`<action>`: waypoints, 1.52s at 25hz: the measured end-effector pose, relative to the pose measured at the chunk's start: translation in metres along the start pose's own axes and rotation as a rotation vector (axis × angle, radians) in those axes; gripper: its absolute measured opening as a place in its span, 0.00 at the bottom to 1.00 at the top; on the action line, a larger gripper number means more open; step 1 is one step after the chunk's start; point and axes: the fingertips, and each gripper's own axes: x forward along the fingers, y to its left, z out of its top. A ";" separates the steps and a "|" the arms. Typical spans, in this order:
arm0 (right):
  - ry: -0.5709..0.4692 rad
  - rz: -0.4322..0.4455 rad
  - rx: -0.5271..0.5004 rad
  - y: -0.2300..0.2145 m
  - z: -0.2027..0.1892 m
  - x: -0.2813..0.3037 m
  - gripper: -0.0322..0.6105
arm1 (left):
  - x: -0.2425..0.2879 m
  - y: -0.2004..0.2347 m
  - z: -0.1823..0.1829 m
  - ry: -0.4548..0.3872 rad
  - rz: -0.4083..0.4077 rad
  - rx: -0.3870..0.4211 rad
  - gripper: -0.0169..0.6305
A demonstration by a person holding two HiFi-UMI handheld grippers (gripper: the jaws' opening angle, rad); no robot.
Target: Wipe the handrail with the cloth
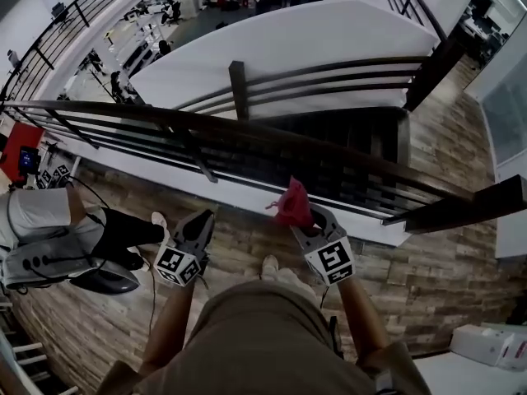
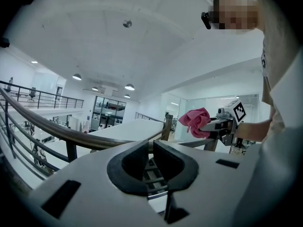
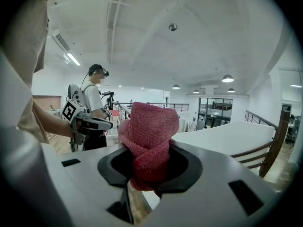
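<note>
Now | right gripper point(image 1: 302, 219): jaws clamped on the bunched pink cloth point(image 1: 291, 203), which is held up near the handrail point(image 1: 247, 132) on the person's side | left gripper point(image 1: 202, 217): jaws pressed together, nothing between them, on the same side of the handrail, apart from the cloth

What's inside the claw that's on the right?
A bunched pink cloth, pinched between the right gripper's jaws and poking up out of them. The cloth's lower end is tucked down between the jaws, so how far it goes can't be seen.
</note>
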 end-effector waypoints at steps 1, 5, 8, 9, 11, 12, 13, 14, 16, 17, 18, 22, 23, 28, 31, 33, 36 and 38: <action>0.005 0.012 0.000 -0.003 0.000 0.005 0.24 | 0.003 0.004 -0.001 -0.001 0.012 -0.005 0.06; 0.026 0.041 -0.010 -0.017 -0.004 0.021 0.24 | 0.020 0.013 -0.003 0.003 0.044 -0.021 0.06; 0.040 0.053 -0.010 -0.028 -0.012 0.030 0.24 | 0.033 0.018 -0.008 0.007 0.054 -0.031 0.06; 0.042 0.057 -0.005 -0.030 -0.014 0.032 0.24 | 0.037 0.020 -0.008 0.009 0.056 -0.031 0.06; 0.043 0.058 0.000 -0.035 -0.012 0.039 0.24 | 0.043 0.027 -0.006 0.008 0.058 -0.028 0.06; 0.044 0.055 -0.001 -0.038 -0.011 0.043 0.24 | 0.046 0.031 -0.004 0.005 0.060 -0.027 0.06; 0.046 0.052 -0.002 -0.041 -0.009 0.048 0.24 | 0.048 0.036 -0.002 0.003 0.062 -0.027 0.06; 0.049 0.051 -0.002 -0.043 -0.008 0.053 0.24 | 0.051 0.041 0.000 0.001 0.064 -0.028 0.06; 0.055 0.052 0.001 -0.046 -0.005 0.064 0.24 | 0.055 0.052 0.001 0.003 0.069 -0.030 0.06; 0.058 0.054 0.001 -0.046 -0.003 0.071 0.24 | 0.057 0.058 0.001 0.006 0.069 -0.030 0.06; 0.062 0.055 -0.002 -0.047 -0.001 0.078 0.24 | 0.060 0.065 0.002 0.009 0.068 -0.030 0.06; 0.085 0.060 -0.032 -0.042 0.008 0.119 0.24 | 0.068 0.100 0.004 0.018 0.049 -0.028 0.06; 0.093 0.061 -0.037 -0.040 0.011 0.133 0.24 | 0.069 0.110 0.005 0.023 0.043 -0.027 0.06; 0.118 0.071 -0.052 -0.029 0.029 0.204 0.24 | 0.080 0.168 0.016 0.053 0.017 0.003 0.06; 0.129 0.078 -0.064 -0.024 0.042 0.243 0.24 | 0.087 0.201 0.020 0.065 0.005 -0.004 0.08; 0.138 0.083 -0.072 -0.023 0.049 0.268 0.24 | 0.092 0.222 0.022 0.074 0.000 -0.006 0.09; 0.155 0.091 -0.087 -0.020 0.057 0.309 0.24 | 0.097 0.258 0.026 0.078 0.000 -0.009 0.11; 0.174 0.095 -0.093 -0.017 0.063 0.344 0.24 | 0.100 0.291 0.030 0.078 0.001 -0.015 0.11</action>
